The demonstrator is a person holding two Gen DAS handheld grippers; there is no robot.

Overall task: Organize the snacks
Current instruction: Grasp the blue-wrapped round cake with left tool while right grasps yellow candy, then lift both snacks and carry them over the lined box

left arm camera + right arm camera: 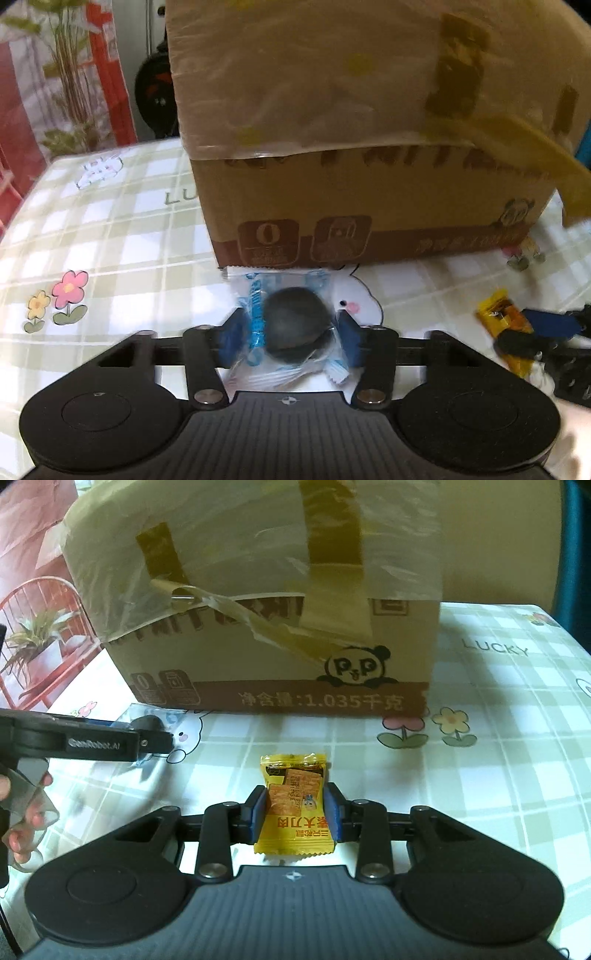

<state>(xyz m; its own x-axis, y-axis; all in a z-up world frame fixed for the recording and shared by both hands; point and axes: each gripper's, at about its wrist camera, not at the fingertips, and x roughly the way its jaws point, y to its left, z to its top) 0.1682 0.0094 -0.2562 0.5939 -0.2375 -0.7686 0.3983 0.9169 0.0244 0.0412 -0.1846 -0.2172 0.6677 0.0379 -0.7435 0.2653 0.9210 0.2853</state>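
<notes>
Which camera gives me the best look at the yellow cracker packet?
The right wrist view: the yellow cracker packet sits centred and sharp between the right gripper pads, print readable. The left wrist view catches it only at the right edge, blurred and partly hidden.

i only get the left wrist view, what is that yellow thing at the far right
Observer: A yellow cracker packet, clamped between the right hand-held gripper pads.
Operator: anything printed on the box i can't make out
Observer: A panda logo on the cardboard box, clear in the right wrist view.
Operator: is my left hand-held gripper visible there
Observer: Yes, the left hand-held gripper shows side-on, marked GenRobot.AI, gripping the clear packet.
</notes>
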